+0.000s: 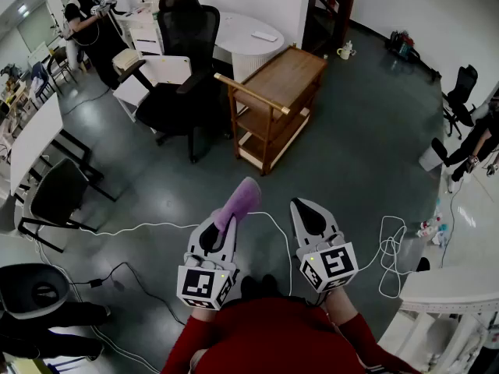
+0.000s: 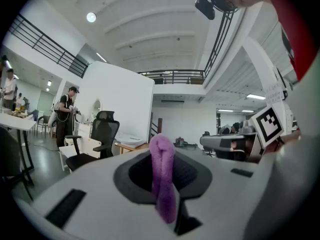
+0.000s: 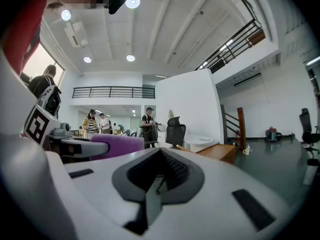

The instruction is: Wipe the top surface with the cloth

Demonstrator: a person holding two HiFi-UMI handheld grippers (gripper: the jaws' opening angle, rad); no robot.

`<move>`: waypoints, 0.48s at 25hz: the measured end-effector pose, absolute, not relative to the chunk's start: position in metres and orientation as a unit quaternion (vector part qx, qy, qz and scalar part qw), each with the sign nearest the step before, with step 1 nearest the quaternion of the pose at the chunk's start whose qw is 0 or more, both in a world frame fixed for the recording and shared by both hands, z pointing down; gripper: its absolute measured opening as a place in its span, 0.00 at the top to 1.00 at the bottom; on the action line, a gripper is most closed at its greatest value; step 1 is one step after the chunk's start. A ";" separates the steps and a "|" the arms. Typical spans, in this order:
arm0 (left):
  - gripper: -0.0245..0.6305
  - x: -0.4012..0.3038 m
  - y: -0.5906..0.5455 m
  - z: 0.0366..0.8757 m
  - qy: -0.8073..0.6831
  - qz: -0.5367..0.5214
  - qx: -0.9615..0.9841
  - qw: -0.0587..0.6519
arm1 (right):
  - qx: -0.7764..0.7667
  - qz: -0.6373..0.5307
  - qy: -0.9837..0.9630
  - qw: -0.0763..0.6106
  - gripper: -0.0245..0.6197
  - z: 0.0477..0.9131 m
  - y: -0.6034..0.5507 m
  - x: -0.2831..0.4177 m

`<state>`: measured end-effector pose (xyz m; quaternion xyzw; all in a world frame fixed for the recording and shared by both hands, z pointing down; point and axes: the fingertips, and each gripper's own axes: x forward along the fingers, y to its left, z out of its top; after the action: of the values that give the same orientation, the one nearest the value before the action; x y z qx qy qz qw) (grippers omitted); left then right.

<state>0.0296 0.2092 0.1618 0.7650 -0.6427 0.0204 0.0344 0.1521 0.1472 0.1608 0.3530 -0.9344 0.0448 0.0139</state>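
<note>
Step in hand, as we judged it: carrying the cloth (image 1: 242,199) to the work spot, with wiping not yet begun. The left gripper (image 1: 221,226) had its jaws pinched shut on the purple cloth. A folded end stuck up past the tips, and in the left gripper view the cloth ran down the slot between the jaws. The right gripper (image 1: 306,211) had its jaws closed together with nothing between them, and its own view showed only the dark seam. We held both grippers side by side, close to the body, over bare floor (image 1: 366,154).

The surface to wipe was most likely the top of the wooden cart (image 1: 285,73), though the task sentence did not name it. The cart stood ahead and well apart from both grippers, just beside a black chair (image 1: 184,59). The cloth touched nothing but the jaws.

The next move called for a walk up to the cart and lowering the left gripper so the free end of the cloth lay flat on the top. Strokes along the boards would follow. The raised rail (image 1: 251,93) at the near end might snag the cloth.

Containers: none proper. The cart's top looked bare. Its two lower shelves showed nothing on them, though we saw them only in part.
</note>
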 end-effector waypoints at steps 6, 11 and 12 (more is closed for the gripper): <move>0.88 0.029 0.206 0.161 -0.642 0.020 0.766 0.035 | 0.349 0.045 -0.936 0.010 0.94 0.159 0.146 0.149; 0.88 0.029 0.204 0.161 -0.642 0.021 0.766 0.037 | 0.350 0.051 -0.935 0.007 0.94 0.160 0.143 0.150; 0.88 0.028 0.204 0.161 -0.642 0.021 0.765 0.038 | 0.350 0.053 -0.935 0.006 0.94 0.160 0.142 0.150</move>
<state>0.0282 0.2041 0.1614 0.7653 -0.6422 0.0214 0.0380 0.1503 0.1425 0.1602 0.3497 -0.9353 0.0535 0.0057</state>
